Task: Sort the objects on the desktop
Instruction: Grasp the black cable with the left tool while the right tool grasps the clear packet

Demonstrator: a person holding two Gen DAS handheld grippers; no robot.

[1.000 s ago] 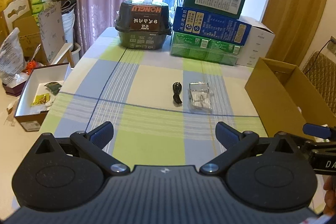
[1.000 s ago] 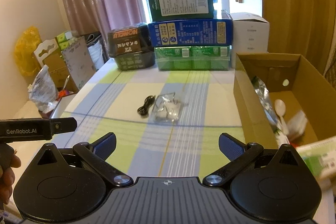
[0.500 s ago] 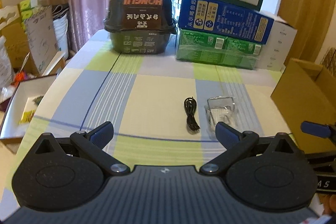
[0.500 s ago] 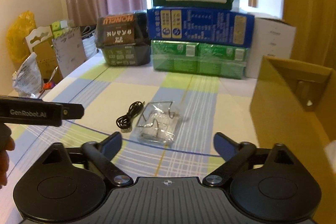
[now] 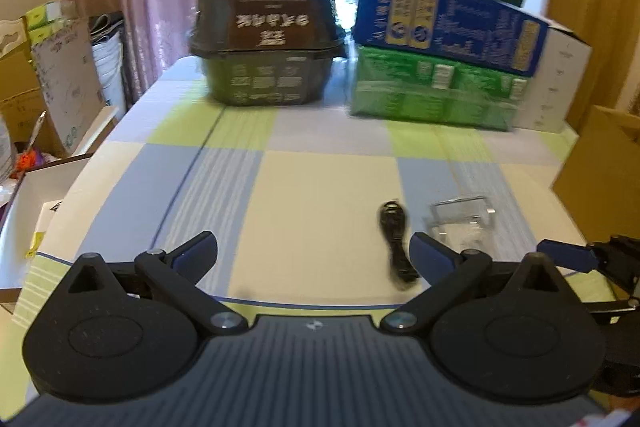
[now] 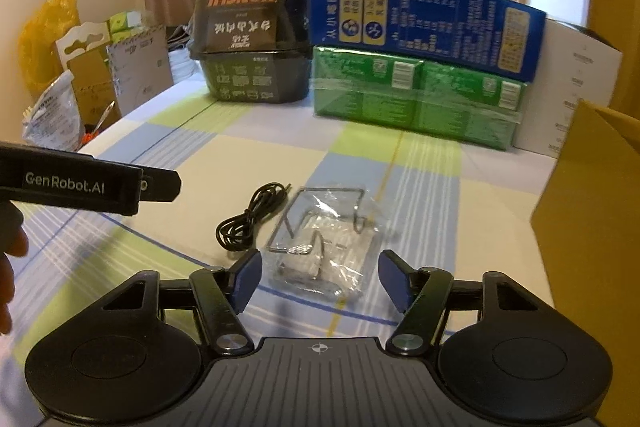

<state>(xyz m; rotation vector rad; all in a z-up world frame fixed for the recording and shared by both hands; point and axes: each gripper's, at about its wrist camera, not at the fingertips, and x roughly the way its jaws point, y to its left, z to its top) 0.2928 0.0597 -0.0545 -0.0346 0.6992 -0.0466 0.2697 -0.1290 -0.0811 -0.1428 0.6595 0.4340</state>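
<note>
A clear plastic bag [image 6: 326, 247] holding a bent metal wire and white parts lies on the checked tablecloth. A coiled black cable [image 6: 250, 217] lies just left of it. My right gripper [image 6: 320, 281] is open, low over the table, with the bag's near end between its blue fingertips. In the left wrist view the cable [image 5: 396, 247] and the bag [image 5: 460, 223] sit ahead and to the right. My left gripper [image 5: 316, 253] is open and holds nothing; its right fingertip is near the cable. The right gripper's fingertip [image 5: 564, 255] shows at the right edge.
A brown cardboard box [image 6: 592, 207] stands at the right table edge. At the back stand a black food container [image 6: 252, 47] and stacked green, blue and dark green boxes [image 6: 416, 39] beside a white box [image 6: 576, 87]. Cartons and bags [image 5: 52, 87] crowd the floor at left.
Both grippers have moved forward and down toward the cable and bag. The right gripper's fingers have narrowed and now flank the bag's near end.
</note>
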